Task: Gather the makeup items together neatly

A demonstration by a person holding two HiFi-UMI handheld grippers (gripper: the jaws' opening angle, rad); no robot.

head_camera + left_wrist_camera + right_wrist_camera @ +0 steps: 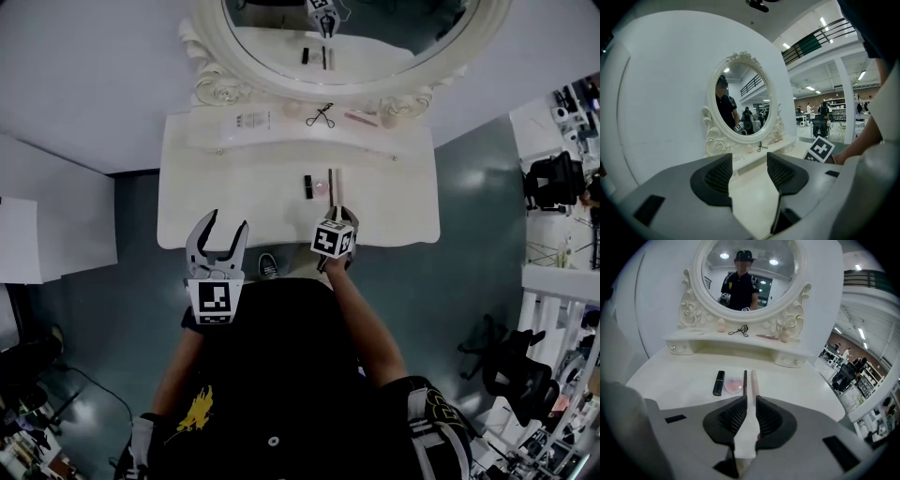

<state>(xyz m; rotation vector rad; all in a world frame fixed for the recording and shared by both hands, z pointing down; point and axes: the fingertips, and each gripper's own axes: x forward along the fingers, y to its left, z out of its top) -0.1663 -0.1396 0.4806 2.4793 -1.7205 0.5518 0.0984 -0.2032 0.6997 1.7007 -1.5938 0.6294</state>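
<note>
Step in hand: placing. The right claw [750,401] is angled down at the table [670,380], its jaws a narrow gap apart with only bare tabletop showing between them. The near end of the pale stick [753,380] lies just at their tips and, as far as shows, is not clamped. I judge it set down.

Row on the table at 12 o'clock of that claw, from 9 o'clock to 3 o'clock:
- lipstick [719,383]
- heart compact [733,386]
- dark pencil [745,383]
- pale stick, close beside the pencil and parallel to it

Left claw [749,161]: jaws wide apart and empty, held off the front edge at 9 o'clock of the right claw.

Not yet gathered, on the raised shelf [693,338] at 12 o'clock: eyelash curler [739,330], pink tool [767,337] and two sponges [721,325].

Next move (judgement): back off without nudging the stick, rise over the row, then reach for the shelf.

Room: the table is bare at 9 and 3 o'clock of the row. The shelf lip and mirror frame [691,310] close off 12 o'clock.
</note>
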